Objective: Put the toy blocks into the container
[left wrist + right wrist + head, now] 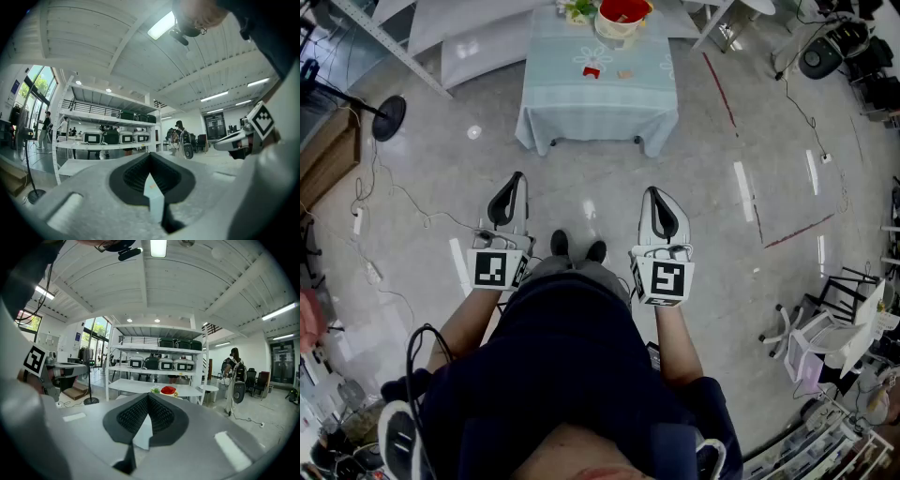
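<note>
A table under a pale blue cloth (562,103) stands far ahead of me across the floor. On it sit a red container with a cream rim (622,14), a red toy block (592,71) and a small tan block (624,73). My left gripper (516,183) and right gripper (654,197) are held side by side over the bare floor, well short of the table. Both are shut with nothing between the jaws. The left gripper view shows its closed jaws (150,157) pointing at shelving. In the right gripper view the closed jaws (147,397) point toward the red container (168,390).
A floor fan's round base (389,117) and loose cables lie at the left. White chairs (825,333) and clutter crowd the right. Shelves with appliances (154,364) stand behind the table. A person with a backpack (233,376) stands at the far right.
</note>
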Demonstrator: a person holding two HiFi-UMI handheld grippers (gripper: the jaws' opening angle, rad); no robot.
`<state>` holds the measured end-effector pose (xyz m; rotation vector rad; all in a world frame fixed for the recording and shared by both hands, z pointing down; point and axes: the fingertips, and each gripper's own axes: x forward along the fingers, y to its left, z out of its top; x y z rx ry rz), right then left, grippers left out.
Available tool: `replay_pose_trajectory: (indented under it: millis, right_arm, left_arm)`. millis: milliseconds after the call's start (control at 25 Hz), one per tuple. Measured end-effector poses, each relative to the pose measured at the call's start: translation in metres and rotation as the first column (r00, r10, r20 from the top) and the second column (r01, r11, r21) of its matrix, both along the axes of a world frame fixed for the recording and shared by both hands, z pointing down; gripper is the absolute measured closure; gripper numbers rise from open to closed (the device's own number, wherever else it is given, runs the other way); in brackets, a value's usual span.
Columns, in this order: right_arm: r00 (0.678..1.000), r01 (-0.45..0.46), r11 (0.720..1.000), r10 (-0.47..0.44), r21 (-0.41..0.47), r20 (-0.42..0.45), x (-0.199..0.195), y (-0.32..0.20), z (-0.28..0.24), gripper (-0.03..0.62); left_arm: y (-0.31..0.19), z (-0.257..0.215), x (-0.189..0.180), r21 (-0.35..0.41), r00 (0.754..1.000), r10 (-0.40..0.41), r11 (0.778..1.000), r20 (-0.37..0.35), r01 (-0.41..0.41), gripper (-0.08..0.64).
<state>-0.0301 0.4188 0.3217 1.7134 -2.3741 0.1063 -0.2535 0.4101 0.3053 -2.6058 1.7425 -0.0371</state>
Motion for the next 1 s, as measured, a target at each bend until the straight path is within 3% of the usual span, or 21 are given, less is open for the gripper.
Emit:
replay_pose_trajectory:
  millis: [1000]
  right_arm:
    - [1.000, 0.014, 1.000, -0.014, 0.010, -0.011, 0.006, -0.007, 0.001, 0.597]
  left_arm:
    - [-0.008, 0.008, 0.025, -0.033, 0.998, 0.061, 0.998, 0.003, -0.061, 0.555]
